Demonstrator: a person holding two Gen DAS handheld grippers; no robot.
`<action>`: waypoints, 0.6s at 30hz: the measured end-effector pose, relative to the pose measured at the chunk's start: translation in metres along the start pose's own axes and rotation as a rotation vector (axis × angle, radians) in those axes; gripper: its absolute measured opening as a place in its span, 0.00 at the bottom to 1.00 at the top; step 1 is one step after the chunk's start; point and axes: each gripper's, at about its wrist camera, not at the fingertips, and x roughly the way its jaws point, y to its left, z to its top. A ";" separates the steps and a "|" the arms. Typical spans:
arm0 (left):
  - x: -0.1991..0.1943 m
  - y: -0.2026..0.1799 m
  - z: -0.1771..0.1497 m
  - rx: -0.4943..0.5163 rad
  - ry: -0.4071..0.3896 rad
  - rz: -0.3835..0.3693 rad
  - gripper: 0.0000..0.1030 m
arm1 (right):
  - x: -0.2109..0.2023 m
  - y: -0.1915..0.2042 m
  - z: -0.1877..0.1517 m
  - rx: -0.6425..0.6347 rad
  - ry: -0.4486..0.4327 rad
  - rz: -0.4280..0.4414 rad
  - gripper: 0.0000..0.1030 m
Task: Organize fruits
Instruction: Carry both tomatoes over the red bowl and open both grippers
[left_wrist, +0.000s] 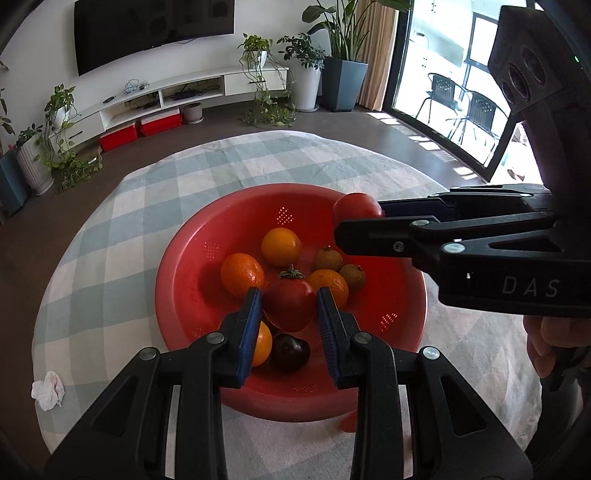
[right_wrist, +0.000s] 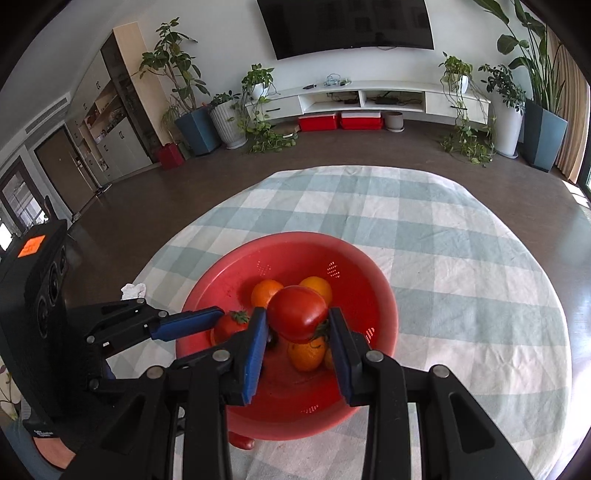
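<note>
I hold a tomato in each tool, both above the red colander (left_wrist: 177, 280) that sits on the checked tabletop (left_wrist: 110, 229). My left tool (left_wrist: 289, 321) is clenched on a tomato (left_wrist: 286, 304) with its green stalk up, low over the pile. My right tool (right_wrist: 298, 334) is clenched on a bigger tomato (right_wrist: 297, 314), held above the fruit near the colander's far side as the left view shows it.

The sorting looks barely begun or mid-way, as I judge it. Still in the colander are several oranges (left_wrist: 242, 275), two small brownish fruits (left_wrist: 327, 258) and one dark, round fruit (left_wrist: 290, 350) near the front. No second bowl or tray shows anywhere on the tabletop, so I cannot say where the tomatoes are meant to go. Nothing sorted lies on the cloth yet, apart from a crumpled tissue (left_wrist: 47, 384) near its left edge.

Hard to read: my own fingers cover part of the pile, so there may be more fruit under them. A red shape (right_wrist: 241, 440) pokes out below the colander's near rim; it could be a foot of the colander or a stray fruit, and I cannot tell which. The tabletop's near part is cut off by both tools.
</note>
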 end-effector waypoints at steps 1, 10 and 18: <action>0.003 0.000 -0.001 0.005 0.003 0.002 0.28 | 0.005 -0.001 0.000 0.007 0.011 0.002 0.35; 0.024 -0.005 -0.009 0.027 0.020 -0.013 0.28 | 0.037 -0.002 0.001 -0.001 0.081 -0.013 0.35; 0.035 -0.004 -0.011 0.027 0.031 -0.014 0.28 | 0.053 -0.003 -0.002 -0.010 0.109 -0.041 0.35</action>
